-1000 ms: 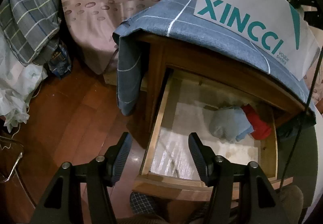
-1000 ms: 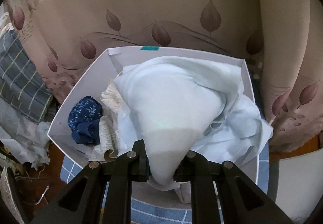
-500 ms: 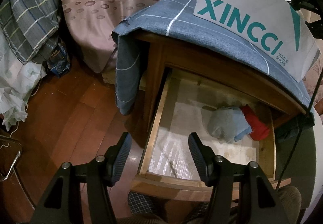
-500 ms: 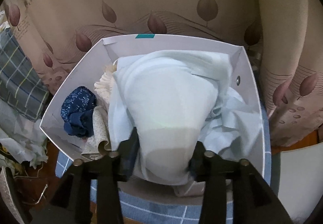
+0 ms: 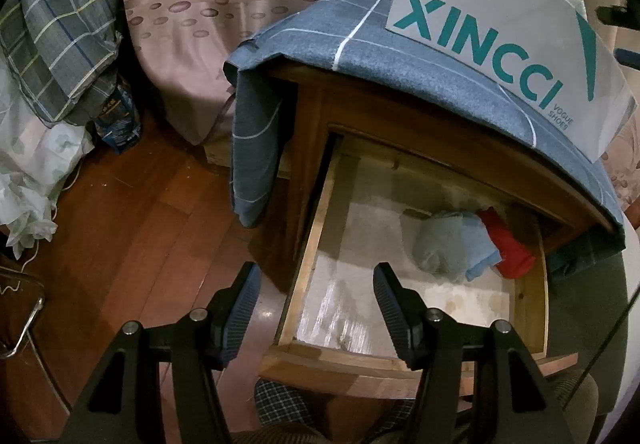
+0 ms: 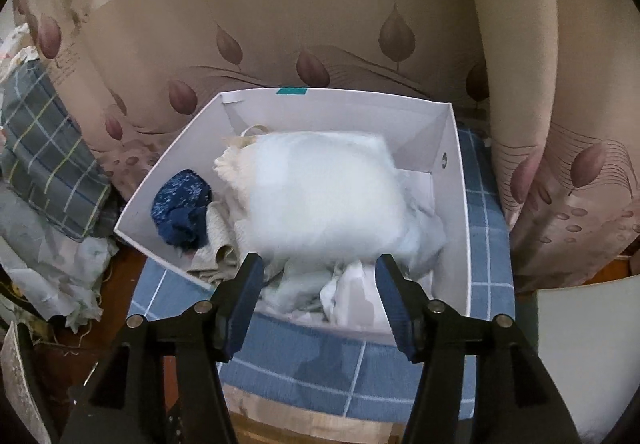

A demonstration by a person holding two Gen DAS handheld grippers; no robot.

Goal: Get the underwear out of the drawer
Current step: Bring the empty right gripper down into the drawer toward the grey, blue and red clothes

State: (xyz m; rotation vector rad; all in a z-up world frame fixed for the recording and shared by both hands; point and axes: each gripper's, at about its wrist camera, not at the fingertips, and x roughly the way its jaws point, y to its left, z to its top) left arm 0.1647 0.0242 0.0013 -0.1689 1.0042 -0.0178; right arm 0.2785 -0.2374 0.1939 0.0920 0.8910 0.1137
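Note:
The wooden drawer (image 5: 308, 256) is pulled open. Grey underwear (image 5: 438, 246), a light blue piece (image 5: 480, 244) and a red piece (image 5: 508, 244) lie at its back right. My left gripper (image 5: 316, 308) is open and empty above the drawer's front left corner. My right gripper (image 6: 318, 304) is open above the white shoe box (image 6: 452, 147). A pale blue piece of underwear (image 6: 320, 195), blurred, lies loose on the pile in the box, apart from the fingers. Dark blue underwear (image 6: 180, 203) sits at the box's left.
The box (image 5: 500, 23) stands on a blue checked cloth (image 5: 360, 39) that covers the nightstand and hangs down its left side. A leaf-print curtain (image 6: 320, 23) is behind. Plaid bedding (image 5: 60, 35) and bags lie on the wooden floor (image 5: 140, 224) to the left.
My right gripper has opened and let go of the pale blue underwear, which dropped into the box, and it has drawn back. My left gripper has barely moved.

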